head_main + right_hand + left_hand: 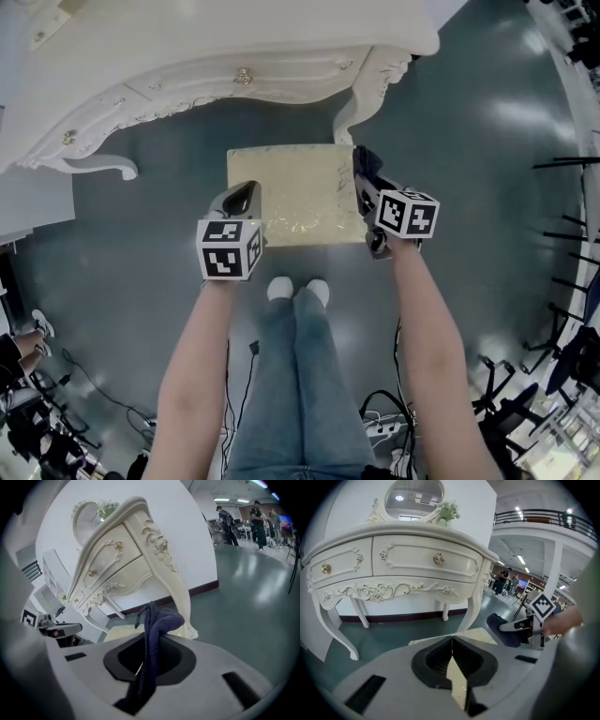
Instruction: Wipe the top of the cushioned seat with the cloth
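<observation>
The cushioned seat is standing on the floor just in front of the white dressing table. The dark blue cloth is sitting at the seat's right edge, with the right gripper pinching it tight between its jaws. The left gripper is hovering over the seat's left near corner with its jaws pressed together on nothing, and the person's shoes are resting just beside the seat's near edge.

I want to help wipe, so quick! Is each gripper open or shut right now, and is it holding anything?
Left gripper: shut, holding nothing.
Right gripper: shut on the dark blue cloth.
</observation>
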The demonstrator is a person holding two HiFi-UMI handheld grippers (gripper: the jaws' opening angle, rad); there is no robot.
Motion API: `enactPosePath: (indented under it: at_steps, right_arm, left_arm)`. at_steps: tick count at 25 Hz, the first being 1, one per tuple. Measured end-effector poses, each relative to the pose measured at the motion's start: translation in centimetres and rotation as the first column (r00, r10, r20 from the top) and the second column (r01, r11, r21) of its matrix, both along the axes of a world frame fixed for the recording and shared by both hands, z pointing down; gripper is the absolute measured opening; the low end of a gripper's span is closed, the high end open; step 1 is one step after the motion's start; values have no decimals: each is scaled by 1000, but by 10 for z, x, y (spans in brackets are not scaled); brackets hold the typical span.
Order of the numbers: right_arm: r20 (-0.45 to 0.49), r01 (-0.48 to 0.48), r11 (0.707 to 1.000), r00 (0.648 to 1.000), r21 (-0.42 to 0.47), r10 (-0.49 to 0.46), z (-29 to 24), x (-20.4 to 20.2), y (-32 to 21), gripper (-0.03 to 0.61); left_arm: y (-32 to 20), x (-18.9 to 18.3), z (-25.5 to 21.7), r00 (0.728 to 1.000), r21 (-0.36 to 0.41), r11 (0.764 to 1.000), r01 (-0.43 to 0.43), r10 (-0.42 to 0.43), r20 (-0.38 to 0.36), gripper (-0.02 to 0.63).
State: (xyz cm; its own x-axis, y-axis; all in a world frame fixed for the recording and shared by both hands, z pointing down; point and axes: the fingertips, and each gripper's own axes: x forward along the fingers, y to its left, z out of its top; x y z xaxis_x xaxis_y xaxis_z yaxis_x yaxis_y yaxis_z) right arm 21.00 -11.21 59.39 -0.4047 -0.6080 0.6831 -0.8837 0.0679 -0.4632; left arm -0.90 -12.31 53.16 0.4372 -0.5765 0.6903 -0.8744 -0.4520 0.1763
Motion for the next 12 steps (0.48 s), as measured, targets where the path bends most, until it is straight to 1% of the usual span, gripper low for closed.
enactPosePath:
  at_steps: [6, 12]
  right_arm:
    - [-34, -36, 999, 999, -36, 35, 25, 25, 3, 35]
    - [-70, -49, 996, 997, -69, 45, 48, 33, -2, 35]
  left_arm:
    - [-5, 12, 14, 1000, -13, 1000, -5, 5, 3, 5]
    - [-3, 21, 28, 1000, -28, 1000, -12, 12, 6, 5]
